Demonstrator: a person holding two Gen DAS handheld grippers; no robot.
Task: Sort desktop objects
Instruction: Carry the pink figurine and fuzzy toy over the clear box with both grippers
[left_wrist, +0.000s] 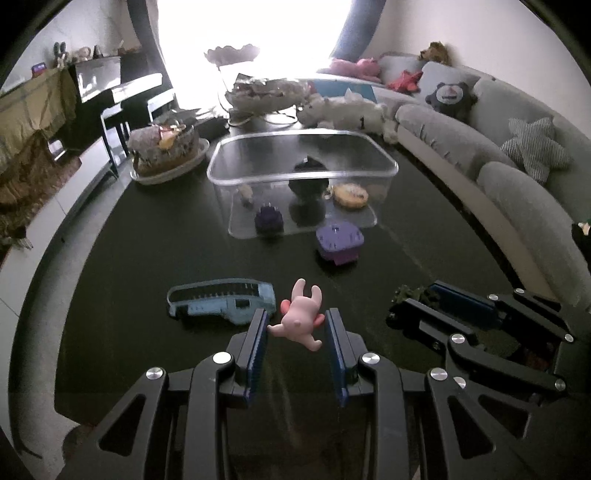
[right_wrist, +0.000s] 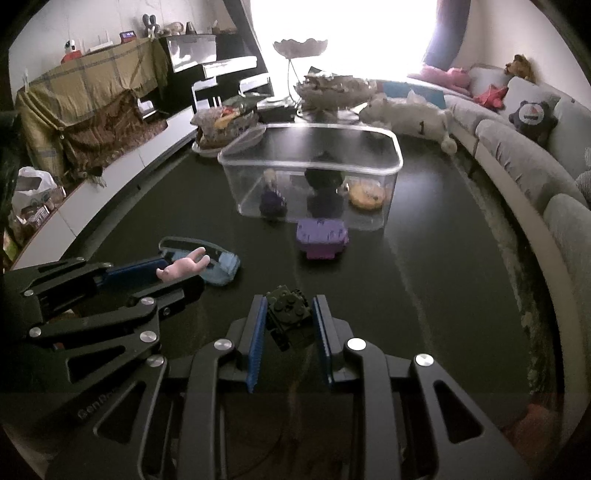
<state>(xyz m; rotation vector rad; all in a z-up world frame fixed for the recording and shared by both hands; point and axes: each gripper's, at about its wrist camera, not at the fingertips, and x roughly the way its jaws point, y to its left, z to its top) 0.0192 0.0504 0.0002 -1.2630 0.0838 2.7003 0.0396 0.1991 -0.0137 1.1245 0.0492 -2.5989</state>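
Left gripper (left_wrist: 296, 321) fingers clamped on a pink rabbit figure (left_wrist: 299, 316) – right gripper (right_wrist: 290, 308) fingers clamped on a dark green brick tank (right_wrist: 289, 314). Ahead of both fingers, on the desk (left_wrist: 129, 258): blue toy truck (left_wrist: 221, 301), purple block (left_wrist: 339, 243), clear bin (left_wrist: 303, 177) beyond.

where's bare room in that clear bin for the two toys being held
In the clear bin, the near left corner and the back half look bare. Crowded: the front middle and right, with a purple toy, a dark figure and a round cookie-like piece.
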